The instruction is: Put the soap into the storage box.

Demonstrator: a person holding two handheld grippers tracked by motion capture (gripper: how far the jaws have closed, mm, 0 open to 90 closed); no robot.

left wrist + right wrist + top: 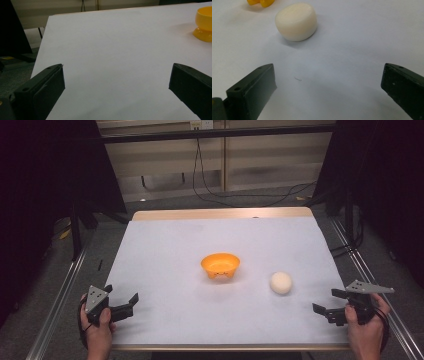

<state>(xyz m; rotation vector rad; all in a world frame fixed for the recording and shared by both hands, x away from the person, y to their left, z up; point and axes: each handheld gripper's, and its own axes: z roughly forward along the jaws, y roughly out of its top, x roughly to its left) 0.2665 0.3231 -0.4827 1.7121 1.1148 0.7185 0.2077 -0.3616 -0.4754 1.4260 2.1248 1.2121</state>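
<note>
An orange footed bowl stands upright near the middle of the white table sheet; its side shows as the orange bowl at the right edge of the left gripper view. A cream-white round lump lies to the bowl's right, and the same lump sits ahead and left of my right gripper. That right gripper rests open near the front right corner, a hand's width from the lump. At the front left my left gripper is open, and the left gripper has bare sheet between its jaws.
The table's wooden far edge borders grey floor with black cables. Metal rails run along both sides of the table. Dark stands and curtains flank the scene.
</note>
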